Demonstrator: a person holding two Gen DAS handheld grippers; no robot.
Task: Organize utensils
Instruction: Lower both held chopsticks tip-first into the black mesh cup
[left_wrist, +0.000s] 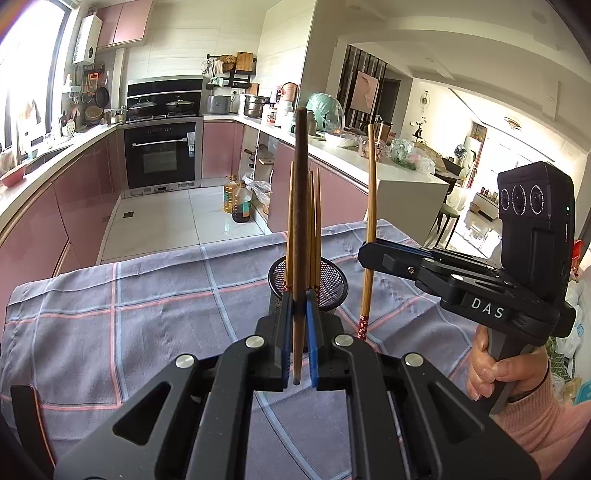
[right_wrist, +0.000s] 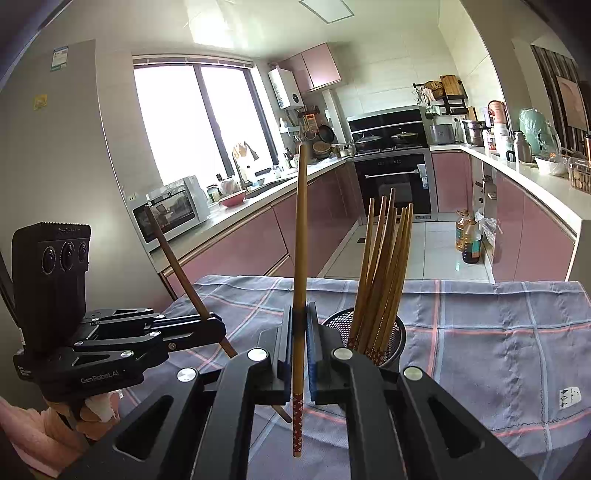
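A black mesh cup (left_wrist: 332, 284) stands on the checked cloth (left_wrist: 147, 295) with several bamboo chopsticks (left_wrist: 316, 221) upright in it. My left gripper (left_wrist: 299, 299) is shut on a dark brown chopstick (left_wrist: 300, 184), held upright just in front of the cup. To the right of the cup, my right gripper (left_wrist: 364, 251) is shut on a lighter chopstick (left_wrist: 372, 192) with its red patterned end down. In the right wrist view, the right gripper (right_wrist: 300, 310) clamps that chopstick (right_wrist: 301, 240) left of the cup (right_wrist: 395, 332). The left gripper (right_wrist: 219, 328) holds the dark chopstick (right_wrist: 173, 258) tilted.
The cloth-covered table ends at its far edge (left_wrist: 192, 251), with tiled kitchen floor beyond. Oil bottles (left_wrist: 240, 201) stand on the floor by the pink cabinets. A hand in a pink sleeve (left_wrist: 495, 369) grips the right handle. A white label (right_wrist: 569, 397) is sewn on the cloth.
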